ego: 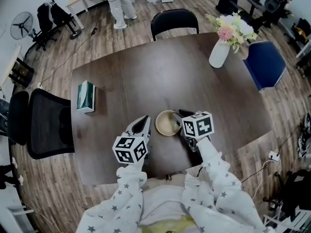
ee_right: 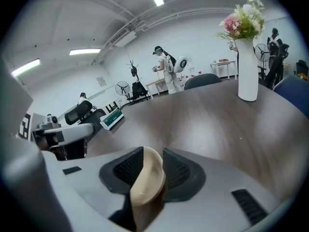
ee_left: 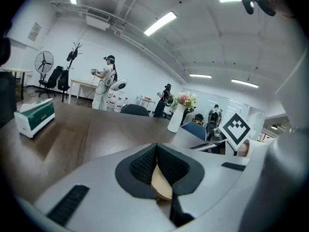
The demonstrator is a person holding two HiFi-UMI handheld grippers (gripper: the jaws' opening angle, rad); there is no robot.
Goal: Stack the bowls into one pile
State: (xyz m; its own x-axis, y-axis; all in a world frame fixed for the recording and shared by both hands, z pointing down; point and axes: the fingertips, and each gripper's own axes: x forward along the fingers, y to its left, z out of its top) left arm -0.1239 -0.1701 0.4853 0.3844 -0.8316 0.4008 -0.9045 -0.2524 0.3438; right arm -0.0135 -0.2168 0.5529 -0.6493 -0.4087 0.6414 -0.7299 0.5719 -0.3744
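A tan bowl [ego: 167, 123] sits on the dark wooden table [ego: 146, 76] near its front edge; I cannot tell whether other bowls are nested in it. My left gripper [ego: 147, 120] reaches the bowl's left rim. In the left gripper view its pads [ee_left: 140, 166] close in a narrow V on a tan sliver of the bowl [ee_left: 161, 185]. My right gripper [ego: 179, 116] is at the bowl's right rim. In the right gripper view the bowl's rim [ee_right: 147, 178] stands between the pads [ee_right: 178, 170], with a dark gap beside the right pad, so the right gripper [ee_right: 152, 153] is open.
A green and white tissue box [ego: 86, 96] lies at the table's left. A white vase of flowers [ego: 219, 52] stands at the far right corner. Black chairs [ego: 174, 21] [ego: 43, 125] and a blue chair [ego: 265, 64] ring the table. A person [ego: 119, 4] stands far behind.
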